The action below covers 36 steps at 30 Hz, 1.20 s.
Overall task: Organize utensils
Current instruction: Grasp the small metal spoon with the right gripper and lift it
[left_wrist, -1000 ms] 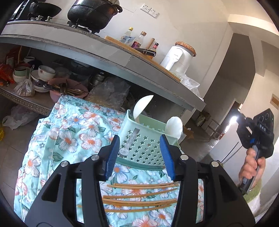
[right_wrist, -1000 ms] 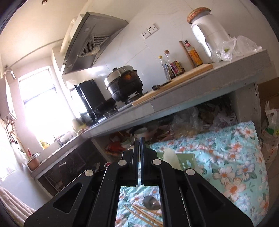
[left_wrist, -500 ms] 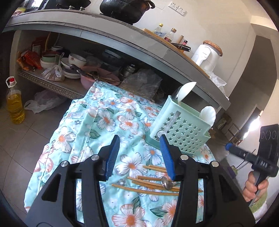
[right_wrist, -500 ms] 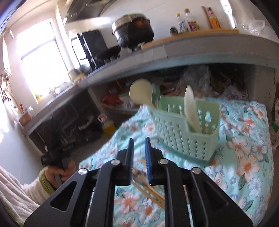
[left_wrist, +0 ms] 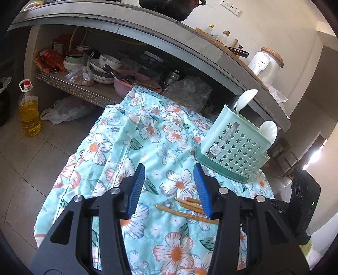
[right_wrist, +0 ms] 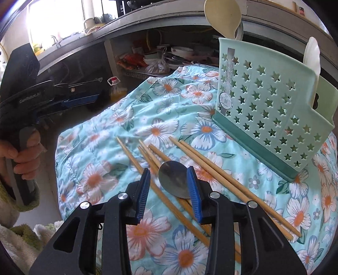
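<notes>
Two hand-held tongs over a surface draped in a turquoise floral cloth [right_wrist: 160,131]. The right tongs [right_wrist: 168,186] point steeply down at the utensils; their jaws have just been opening and stand partly apart, with the bowl of a metal spoon [right_wrist: 174,179] lying between the blue pads, close to the right-hand pad though contact cannot be told, and the spoon lies on the cloth. The spoon lies across a loose group of wooden chopsticks [right_wrist: 213,167], which fan out over the cloth near the middle of the surface, toward its near edge. Behind them, toward the far right corner, stands a mint-green perforated utensil caddy [right_wrist: 272,114] on a darker green base, holding two pale serving spoons [right_wrist: 224,17] upright. The left tongs [left_wrist: 169,188] stand moderately wide and empty above the cloth, the chopstick ends [left_wrist: 186,208] showing between and beneath their pads; the caddy [left_wrist: 234,146] lies beyond them to the right. A hand [right_wrist: 21,156] grips the left tool's handle at the surface's left edge.
</notes>
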Motion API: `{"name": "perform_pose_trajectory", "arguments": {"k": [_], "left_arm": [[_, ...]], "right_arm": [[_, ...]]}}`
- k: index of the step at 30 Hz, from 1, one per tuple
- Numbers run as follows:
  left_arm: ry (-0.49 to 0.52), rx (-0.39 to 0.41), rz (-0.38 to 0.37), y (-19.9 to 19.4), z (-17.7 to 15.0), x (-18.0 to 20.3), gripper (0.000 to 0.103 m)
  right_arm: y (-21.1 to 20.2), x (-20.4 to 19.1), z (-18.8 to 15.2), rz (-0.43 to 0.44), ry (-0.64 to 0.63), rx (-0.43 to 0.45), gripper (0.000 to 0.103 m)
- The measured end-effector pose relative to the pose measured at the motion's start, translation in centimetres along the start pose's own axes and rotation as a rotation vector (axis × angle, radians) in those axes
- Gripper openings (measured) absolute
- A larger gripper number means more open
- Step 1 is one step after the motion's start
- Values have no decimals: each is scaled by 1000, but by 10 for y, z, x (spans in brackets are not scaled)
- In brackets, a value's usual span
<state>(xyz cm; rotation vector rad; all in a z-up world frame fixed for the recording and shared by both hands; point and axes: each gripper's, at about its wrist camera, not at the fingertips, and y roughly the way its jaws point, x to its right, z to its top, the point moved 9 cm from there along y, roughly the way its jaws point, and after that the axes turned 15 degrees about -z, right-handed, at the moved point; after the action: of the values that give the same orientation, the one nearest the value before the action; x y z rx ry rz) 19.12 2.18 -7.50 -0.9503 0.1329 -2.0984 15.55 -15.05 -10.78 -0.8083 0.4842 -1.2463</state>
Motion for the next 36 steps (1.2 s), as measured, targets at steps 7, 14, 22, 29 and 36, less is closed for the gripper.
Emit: {"name": "perform_pose_trajectory", "arguments": {"k": [7, 14, 22, 29, 36], "left_arm": [[-15, -4, -6, 1, -2, -2, 46], [-22, -3, -10, 2, -3, -3, 46], [-28, 4, -10, 1, -1, -3, 46], [-27, 3, -11, 1, -1, -4, 46], [-26, 1, -11, 2, -2, -4, 46]], "right_arm": [[19, -13, -7, -3, -81, -48, 36], [21, -3, -3, 13, -19, -44, 26], [10, 5, 4, -31, -4, 2, 6], [-10, 17, 15, -122, 2, 81, 4], [-65, 60, 37, -136, 145, 217, 2]]}}
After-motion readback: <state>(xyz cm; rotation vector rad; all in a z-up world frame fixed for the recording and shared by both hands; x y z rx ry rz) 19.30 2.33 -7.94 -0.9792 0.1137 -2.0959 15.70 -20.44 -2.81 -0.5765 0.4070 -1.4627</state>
